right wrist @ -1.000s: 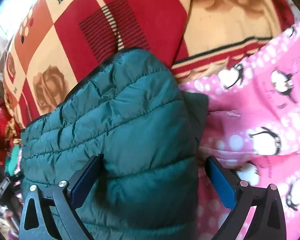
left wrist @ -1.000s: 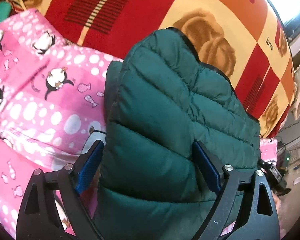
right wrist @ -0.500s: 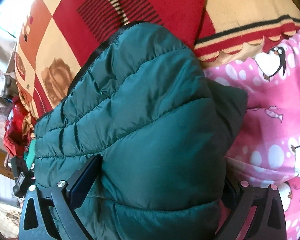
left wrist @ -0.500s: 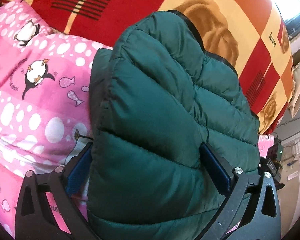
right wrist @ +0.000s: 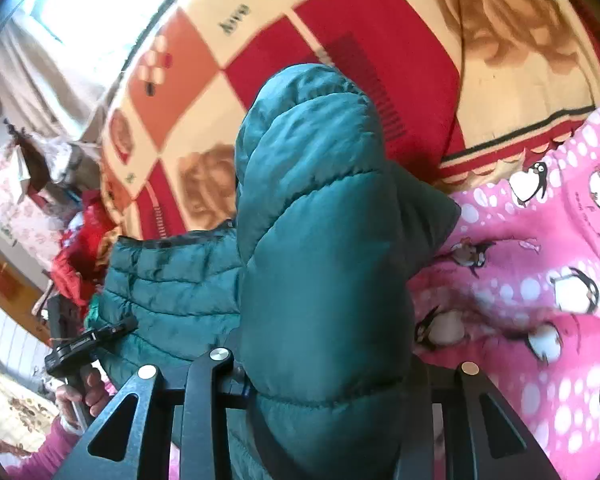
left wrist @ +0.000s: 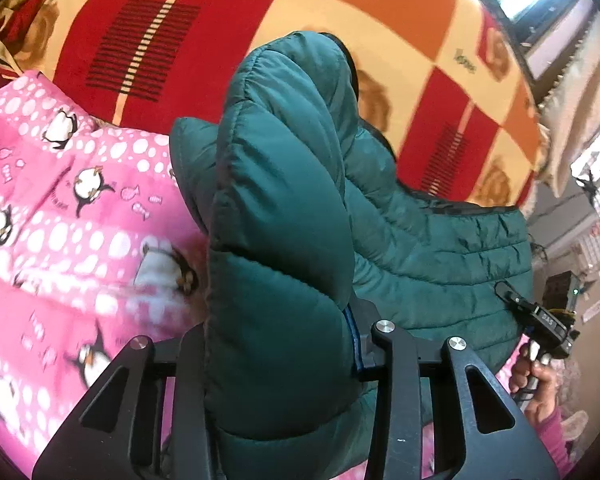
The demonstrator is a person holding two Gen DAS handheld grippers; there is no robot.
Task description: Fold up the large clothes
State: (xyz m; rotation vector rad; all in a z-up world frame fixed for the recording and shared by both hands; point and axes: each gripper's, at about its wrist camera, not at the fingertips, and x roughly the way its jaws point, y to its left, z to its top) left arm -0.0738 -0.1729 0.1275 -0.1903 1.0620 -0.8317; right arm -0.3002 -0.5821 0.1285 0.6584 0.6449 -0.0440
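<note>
A dark green quilted puffer jacket [left wrist: 284,184] lies on the bed, one padded fold raised in a hump. My left gripper [left wrist: 276,340] has its jaws closing on that fold, and the padding is squeezed narrow between the pads. In the right wrist view the same jacket [right wrist: 320,200] bulges up between the jaws of my right gripper [right wrist: 328,372], which are also closing and pressing into it. Each view shows the other gripper at the jacket's far end, held by a hand [left wrist: 536,372].
A pink penguin-print blanket [left wrist: 60,220] lies beside the jacket. A red, orange and cream checked blanket [left wrist: 260,20] covers the bed beyond. A bright window [right wrist: 80,8] and a pile of red clothes [right wrist: 76,264] sit at the room's edge.
Both grippers went from wide open around the jacket to clamped on it. The gripped folds have risen off the bed and narrowed into a hump.
</note>
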